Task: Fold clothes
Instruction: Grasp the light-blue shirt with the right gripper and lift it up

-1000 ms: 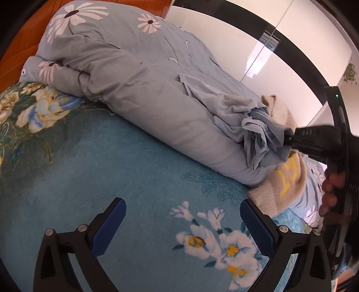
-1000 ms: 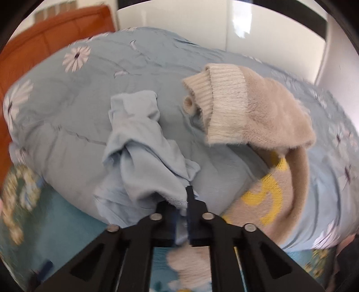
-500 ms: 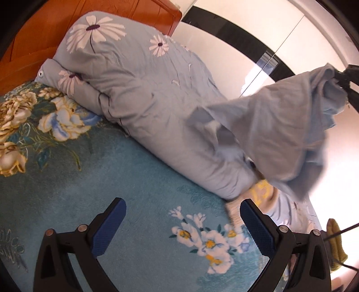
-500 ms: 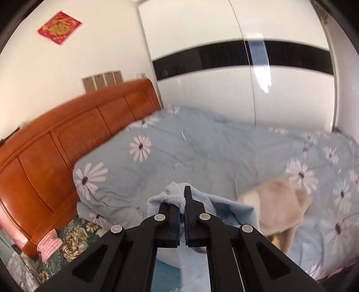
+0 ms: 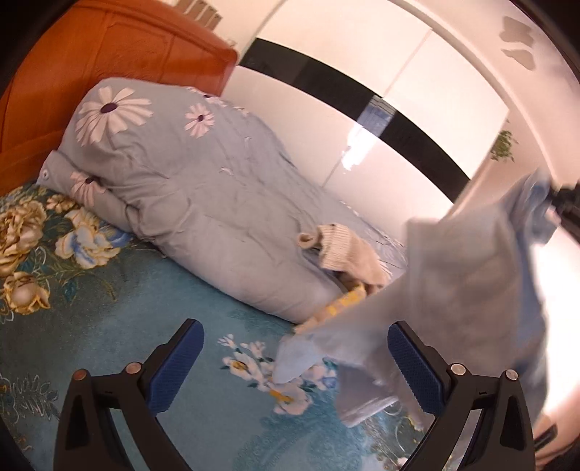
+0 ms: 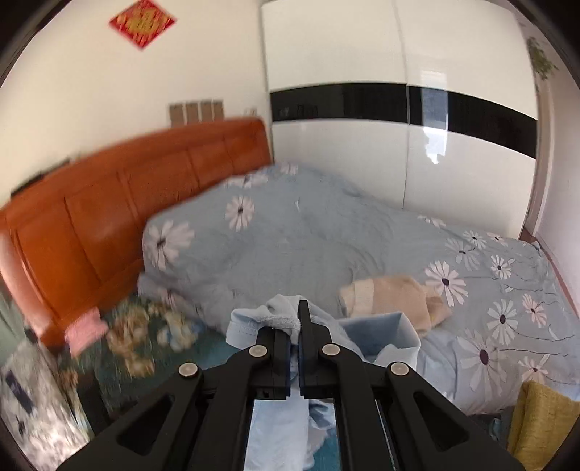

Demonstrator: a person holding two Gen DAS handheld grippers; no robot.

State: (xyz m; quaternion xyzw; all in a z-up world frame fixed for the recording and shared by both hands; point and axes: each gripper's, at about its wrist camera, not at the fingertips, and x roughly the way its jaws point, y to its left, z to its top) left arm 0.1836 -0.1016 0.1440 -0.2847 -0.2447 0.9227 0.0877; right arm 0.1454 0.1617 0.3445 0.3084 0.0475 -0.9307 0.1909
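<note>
The jaws of the right gripper (image 6: 294,319) pinch the blue shirt (image 5: 471,275); the left gripper (image 5: 295,366) gapes empty. Lift it clear of the bed (image 5: 108,326), then grab another corner.

No legible text (red wall hanging (image 6: 142,22) perhaps lettered, blurred)

Bed (image 5: 119,326): you see its teal sheet with big flowers and an orange wooden headboard (image 6: 108,217).
On it: a puffy blue daisy quilt (image 5: 203,203).
On the quilt: a beige sweater (image 6: 395,297).
</note>
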